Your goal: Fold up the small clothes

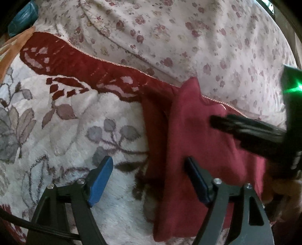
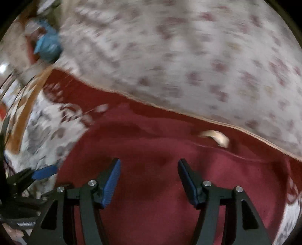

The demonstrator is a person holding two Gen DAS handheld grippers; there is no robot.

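Your left hand-held gripper (image 1: pixel 149 181) is spread wide, its blue pads (image 1: pixel 100 181) holding nothing: the left pad hangs over the fluffy white blanket (image 1: pixel 66 116) with its grey leaf print, and the right pad sits over the left edge of the maroon garment (image 1: pixel 198 135). That garment lies bunched on the blanket from about 6 o'clock up to 1 o'clock in the left wrist view, its top reaching the blanket's dark red border (image 1: pixel 75 62). Past that border, across 12 o'clock, stretches the floral sheet (image 1: pixel 188 37), and a teal bundle (image 1: pixel 22 17) shows at 10 o'clock. Your right hand-held gripper (image 1: pixel 213 120) comes in from 3 o'clock in that view, its dark tip over the garment; whether it touches the cloth you cannot tell. The right wrist view is blurred, yet the right hand-held gripper's jaws plainly stand apart and empty above the maroon cloth, which fills the view from 6 o'clock to centre. A pale tag (image 2: pixel 217 137) lies on the garment near 2 o'clock.
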